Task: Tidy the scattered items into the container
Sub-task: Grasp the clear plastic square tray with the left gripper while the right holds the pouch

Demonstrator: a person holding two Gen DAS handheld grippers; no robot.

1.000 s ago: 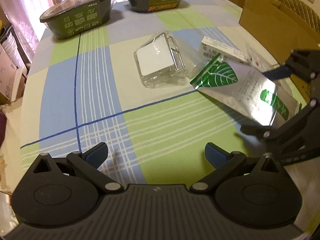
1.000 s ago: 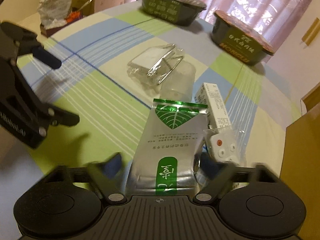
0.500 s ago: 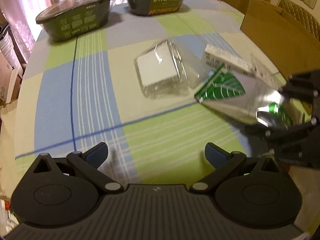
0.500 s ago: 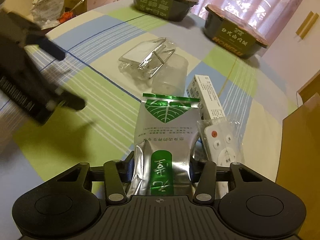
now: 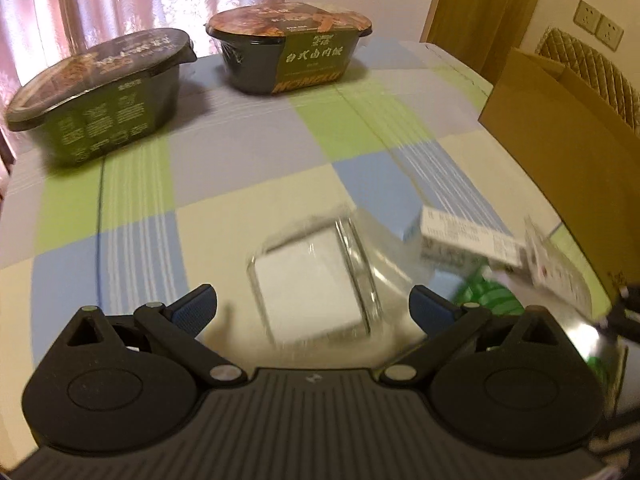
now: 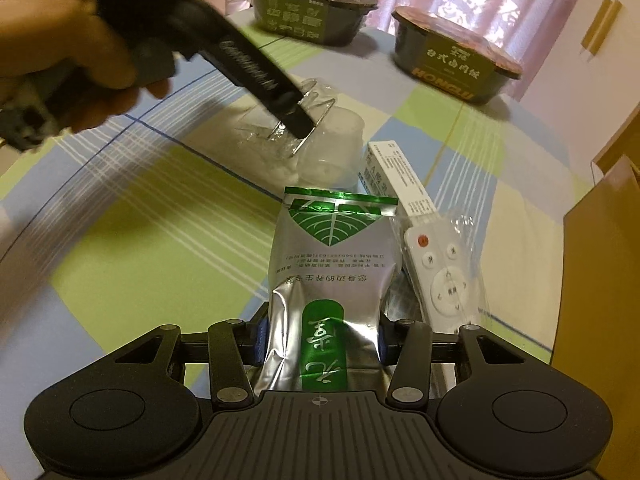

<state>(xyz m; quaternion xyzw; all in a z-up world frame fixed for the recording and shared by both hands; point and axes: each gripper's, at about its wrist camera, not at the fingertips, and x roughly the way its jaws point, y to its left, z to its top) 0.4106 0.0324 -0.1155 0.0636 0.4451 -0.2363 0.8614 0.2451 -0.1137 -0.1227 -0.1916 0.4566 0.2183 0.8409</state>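
My right gripper [image 6: 320, 340] is shut on the near end of a silver pouch with a green leaf print [image 6: 332, 264], which is still low over the checked tablecloth. Beside the pouch lie a white remote in a clear bag [image 6: 444, 276] and a long white carton [image 6: 396, 176]. My left gripper [image 5: 312, 306] is open, its fingers either side of a clear plastic pack with a white insert [image 5: 312, 284]. From the right wrist view, a hand [image 6: 60, 64] holds that left gripper over the clear pack [image 6: 320, 148]. The brown cardboard box [image 5: 560, 128] stands open at the right.
Two dark instant-meal bowls [image 5: 100, 92] [image 5: 292, 52] stand at the far side of the table near the curtains. The carton [image 5: 468, 236], the bagged remote [image 5: 556, 268] and the pouch [image 5: 492, 300] crowd the right, close to the box wall [image 6: 600, 280].
My right gripper closed on the silver pouch. My left gripper moved forward and right, and the clear plastic pack now sits between its open fingers.
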